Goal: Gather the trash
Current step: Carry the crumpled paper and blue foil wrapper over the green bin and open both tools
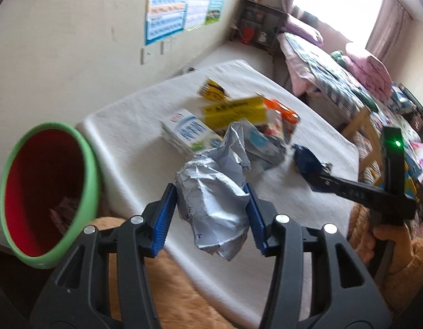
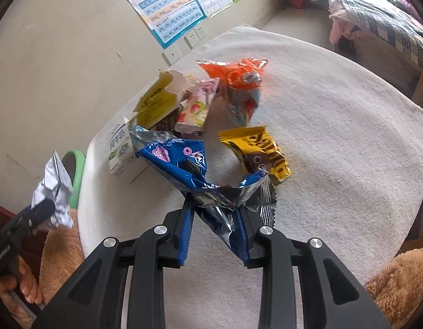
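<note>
Blue-padded fingers of the left gripper [image 1: 210,213] pinch a crumpled ball of white paper [image 1: 211,205], creased all over with faint print on one fold, held above the near edge of the table [image 1: 123,142]. Left of the gripper and close by, a bin [image 1: 47,192] with a green rim and red inside tips its mouth toward the camera, something dark lying at its bottom. Ahead of the fingers, on the white towel-like cover, lie a white and blue milk carton [image 1: 184,134], a yellow box [image 1: 233,111], an orange wrapper [image 1: 282,112] and more crumpled silver-white packaging. To the right, the right gripper [image 1: 310,164] carries a blue wrapper [image 1: 304,159]. Beyond are a beige wall with posters [image 1: 167,11], a bed with a checked cover and pink pillows, and a bright window.

Seen from the right wrist, the right gripper [image 2: 215,233] clamps the blue wrapper [image 2: 181,164], torn open with a shiny silver lining, just above the white cover. Ahead of it lie a yellow candy wrapper [image 2: 255,150], the orange wrapper [image 2: 239,82], a pink strawberry-print carton [image 2: 195,107], the torn yellow box [image 2: 159,98] and the milk carton [image 2: 121,148]. Far left, the left gripper [image 2: 47,211] holds the paper ball [image 2: 54,189] beside the bin's green rim [image 2: 77,175]. Posters [image 2: 167,8] hang on the wall behind.
</note>
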Motion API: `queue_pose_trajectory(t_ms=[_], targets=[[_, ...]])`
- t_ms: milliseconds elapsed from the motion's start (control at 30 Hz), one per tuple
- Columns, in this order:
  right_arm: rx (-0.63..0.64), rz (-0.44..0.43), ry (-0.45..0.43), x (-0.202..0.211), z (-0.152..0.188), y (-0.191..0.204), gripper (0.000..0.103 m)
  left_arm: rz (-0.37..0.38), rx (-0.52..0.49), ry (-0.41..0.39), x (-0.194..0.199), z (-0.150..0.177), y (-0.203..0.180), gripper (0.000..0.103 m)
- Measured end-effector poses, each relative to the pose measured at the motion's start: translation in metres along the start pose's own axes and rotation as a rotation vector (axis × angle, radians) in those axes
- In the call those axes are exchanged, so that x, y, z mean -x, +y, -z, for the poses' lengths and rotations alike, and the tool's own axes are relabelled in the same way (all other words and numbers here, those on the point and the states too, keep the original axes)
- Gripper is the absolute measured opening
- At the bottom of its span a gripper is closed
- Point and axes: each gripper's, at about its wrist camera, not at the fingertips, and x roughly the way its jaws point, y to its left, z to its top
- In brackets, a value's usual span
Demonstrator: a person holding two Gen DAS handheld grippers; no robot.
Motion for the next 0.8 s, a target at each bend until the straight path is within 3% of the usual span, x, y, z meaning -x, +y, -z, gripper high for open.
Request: queue_pose_trajectory(t_ms=[800], targets=[[0.209,-0.058,0.034,-0.013,-0.008,0.105,0.028,-0.17,0.265,-0.089,0.034,0.011,0.129,0.048]])
